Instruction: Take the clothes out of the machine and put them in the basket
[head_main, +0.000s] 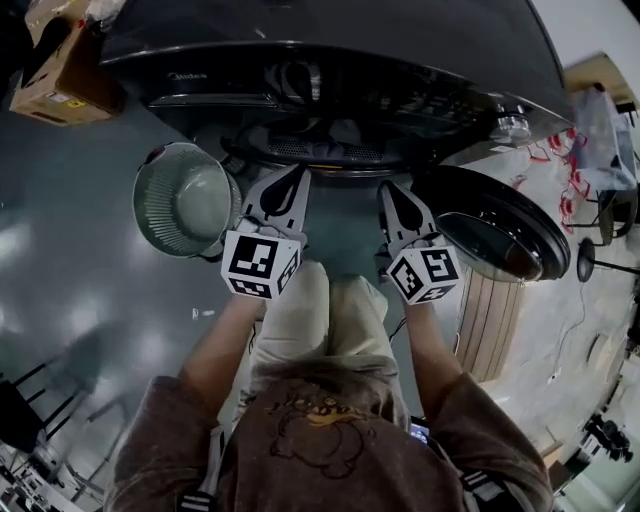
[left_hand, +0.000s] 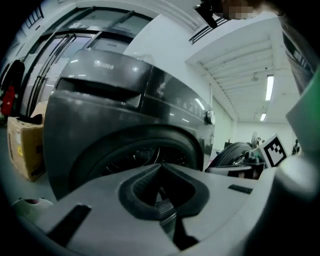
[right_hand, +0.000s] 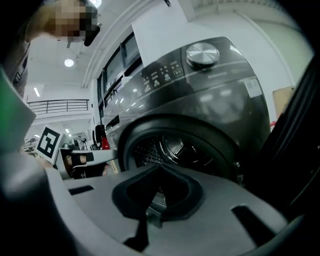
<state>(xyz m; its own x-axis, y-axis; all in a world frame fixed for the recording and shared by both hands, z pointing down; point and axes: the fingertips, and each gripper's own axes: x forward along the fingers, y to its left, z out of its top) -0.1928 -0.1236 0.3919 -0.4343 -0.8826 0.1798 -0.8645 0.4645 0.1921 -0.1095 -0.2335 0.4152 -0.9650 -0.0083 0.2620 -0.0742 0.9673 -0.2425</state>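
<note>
Jaws of left gripper (head_main: 299, 172) and right gripper (head_main: 386, 189) meet empty before machine (head_main: 330, 60).

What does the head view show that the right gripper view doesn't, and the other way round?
Only the head view shows the round basket on the floor left of the machine, and the person's knees. Only the right gripper view shows ceiling lights and a railing. Both show the washing machine with its door open, and the right gripper, shut and empty, in front of the opening.
</note>
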